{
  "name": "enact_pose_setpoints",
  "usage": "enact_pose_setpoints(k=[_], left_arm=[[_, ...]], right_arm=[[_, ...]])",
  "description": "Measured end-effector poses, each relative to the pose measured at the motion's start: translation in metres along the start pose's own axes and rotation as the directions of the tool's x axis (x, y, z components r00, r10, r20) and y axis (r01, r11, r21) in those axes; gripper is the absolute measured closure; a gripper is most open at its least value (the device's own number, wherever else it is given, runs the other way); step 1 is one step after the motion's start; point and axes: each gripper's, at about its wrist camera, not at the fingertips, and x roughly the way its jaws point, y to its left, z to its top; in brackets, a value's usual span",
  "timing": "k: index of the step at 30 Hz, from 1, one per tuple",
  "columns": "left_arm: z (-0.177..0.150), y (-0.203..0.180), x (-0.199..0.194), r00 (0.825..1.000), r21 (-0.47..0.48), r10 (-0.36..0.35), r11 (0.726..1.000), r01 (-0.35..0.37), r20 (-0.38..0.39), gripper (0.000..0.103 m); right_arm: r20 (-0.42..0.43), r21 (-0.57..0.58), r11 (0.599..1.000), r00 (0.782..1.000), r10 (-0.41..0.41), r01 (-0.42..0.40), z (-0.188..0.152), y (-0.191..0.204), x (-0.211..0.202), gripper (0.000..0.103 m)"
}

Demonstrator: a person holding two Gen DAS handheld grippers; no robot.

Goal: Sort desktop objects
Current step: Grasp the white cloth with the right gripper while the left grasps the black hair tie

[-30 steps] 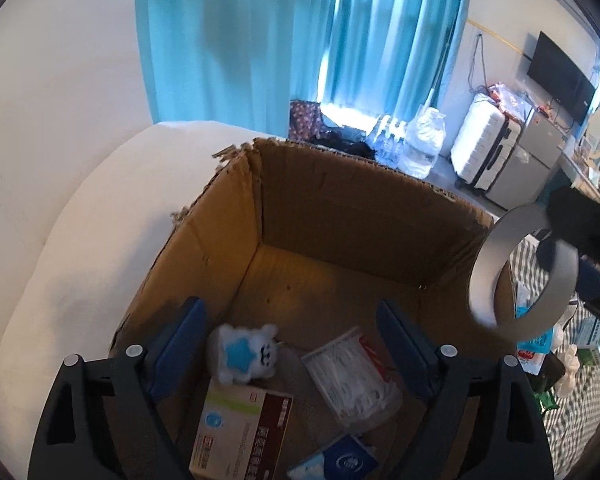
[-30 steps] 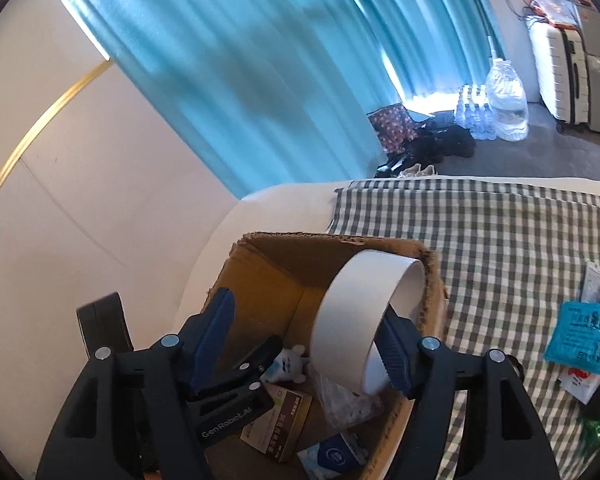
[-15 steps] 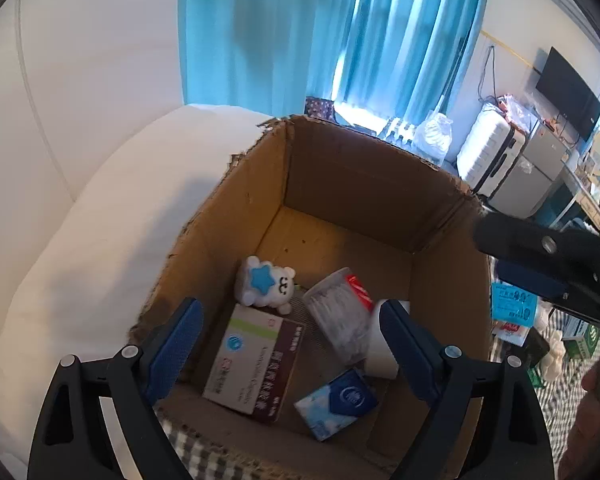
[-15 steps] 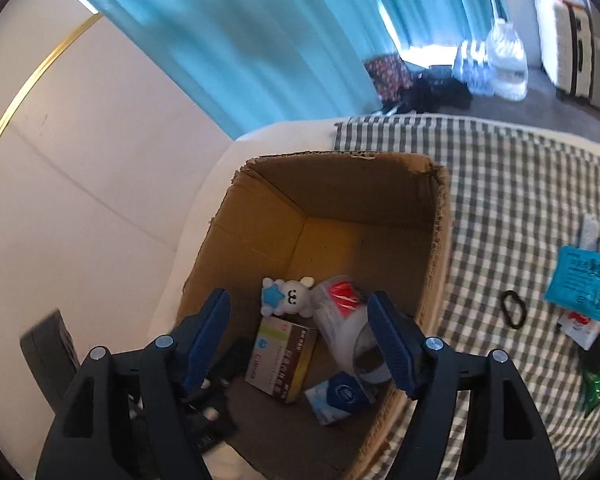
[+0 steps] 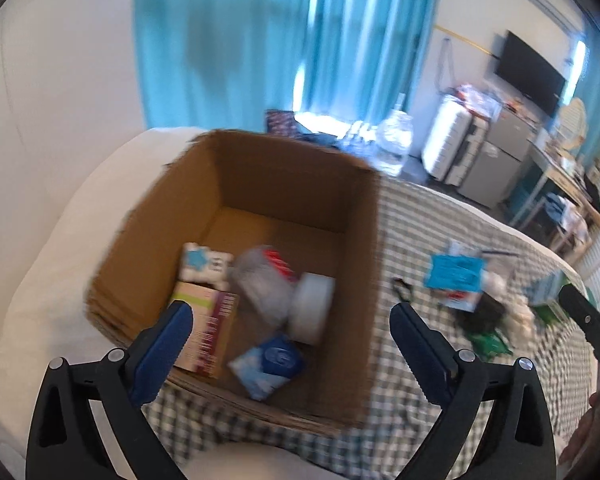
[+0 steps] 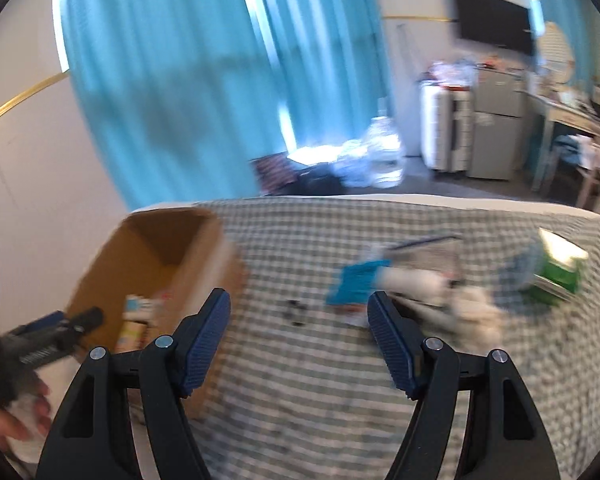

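Hovering, the left gripper (image 5: pixel 286 334) tilts over the box (image 5: pixel 364 280), jaws opening, empty.

My left gripper (image 5: pixel 286 334), a black two-finger frame with ribbed blue pads, points steeply down, and its jaws are opening with nothing pressed between them. One blue pad (image 5: pixel 162 350) sits at eight o'clock in the left wrist view, the other at four o'clock, well apart. My right gripper (image 6: pixel 299 342), the same black frame with blue pads, tilts down less steeply; its jaws stand apart and hold nothing. From the right wrist view I see the left gripper's black body at nine o'clock, with my bare left hand (image 6: pixel 18 420) wrapped beneath it at eight o'clock. From the left wrist view, a black edge of the right gripper crosses at three to four o'clock.
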Motion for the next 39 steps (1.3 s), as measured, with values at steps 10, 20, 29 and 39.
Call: enact_pose_setpoints(k=[10,20,29,39], left_arm=[[-0.033,-0.116,-0.007,0.997,0.131,-0.079,0.988,0.076,0.019,0.0],[-0.057,-0.165,0.06,0.997,0.21,-0.014,0.977,0.029,-0.075,0.0],[-0.047,-0.166,0.138,0.989,0.197,0.016,0.98,0.013,-0.147,0.0],[-0.04,-0.162,0.211,0.981,0.167,0.025,0.986,0.008,-0.19,0.0]], right_arm=[[0.007,0.148,0.969,0.98,-0.199,0.196,-0.035,-0.129,-0.052,0.032],[-0.073,0.185,0.96,0.977,-0.199,0.209,-0.06,-0.179,-0.009,0.037],[-0.224,0.165,0.968,0.963,-0.149,0.188,-0.07,-0.195,0.069,0.043],[-0.31,0.027,0.979,0.933,-0.185,0.204,-0.067,-0.199,0.139,0.066]])
